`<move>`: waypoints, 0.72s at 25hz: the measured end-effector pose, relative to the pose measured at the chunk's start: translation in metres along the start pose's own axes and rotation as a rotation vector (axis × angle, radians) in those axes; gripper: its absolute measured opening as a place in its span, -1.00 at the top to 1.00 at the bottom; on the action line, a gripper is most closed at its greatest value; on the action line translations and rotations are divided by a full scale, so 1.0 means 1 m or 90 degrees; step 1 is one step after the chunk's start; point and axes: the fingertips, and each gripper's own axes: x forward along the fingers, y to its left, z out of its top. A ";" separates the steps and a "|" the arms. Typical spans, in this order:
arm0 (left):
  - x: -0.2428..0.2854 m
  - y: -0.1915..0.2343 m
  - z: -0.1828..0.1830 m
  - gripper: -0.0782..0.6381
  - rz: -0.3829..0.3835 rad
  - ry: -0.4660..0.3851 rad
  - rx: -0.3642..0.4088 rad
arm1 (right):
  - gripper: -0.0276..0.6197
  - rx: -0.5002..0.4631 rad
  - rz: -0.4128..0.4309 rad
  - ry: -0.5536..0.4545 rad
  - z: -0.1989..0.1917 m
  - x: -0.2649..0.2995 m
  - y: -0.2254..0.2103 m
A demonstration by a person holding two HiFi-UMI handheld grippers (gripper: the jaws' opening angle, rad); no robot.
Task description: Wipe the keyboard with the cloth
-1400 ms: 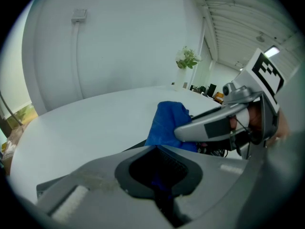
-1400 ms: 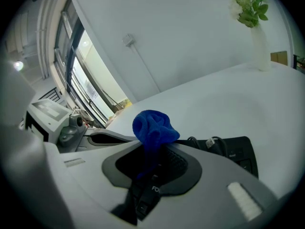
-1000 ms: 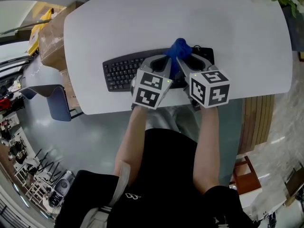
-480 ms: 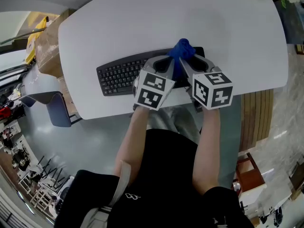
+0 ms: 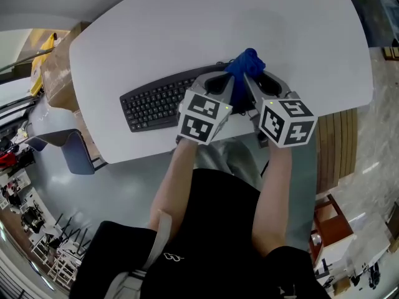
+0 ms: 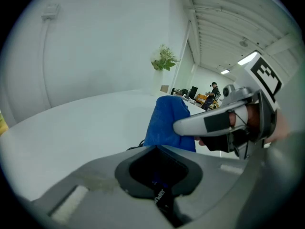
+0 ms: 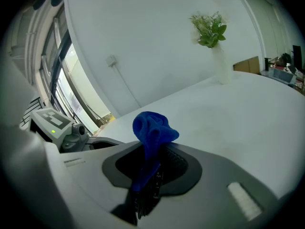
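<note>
I can read no text here. The left marker cube [image 5: 203,116] and right marker cube [image 5: 287,122] carry only black-and-white square patterns. The keyboard [image 5: 156,101] legends are too small, and the white print [image 6: 159,195] at the bottom centre of my left gripper view is blurred.

A broad white table [image 5: 187,30] filled the head view, and a cardboard box [image 5: 57,73] sat just off its left end with something yellow [image 5: 47,41] beside it. A grey-blue chair [image 5: 67,147] stood below that corner, and wooden slats [image 5: 333,157] ran along the right. From the right gripper view, a leafy plant [image 7: 208,28] stood in a white vase [image 7: 222,67] at the far edge, with a bright window [image 7: 71,80] at left.
</note>
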 end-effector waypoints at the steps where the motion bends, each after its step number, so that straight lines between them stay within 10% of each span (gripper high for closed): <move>1: 0.002 -0.003 0.002 0.79 -0.004 -0.001 0.003 | 0.64 0.007 -0.004 -0.005 0.001 -0.003 -0.004; 18: 0.019 -0.042 0.005 0.79 -0.053 0.011 0.055 | 0.64 0.079 -0.151 -0.078 -0.011 -0.043 -0.065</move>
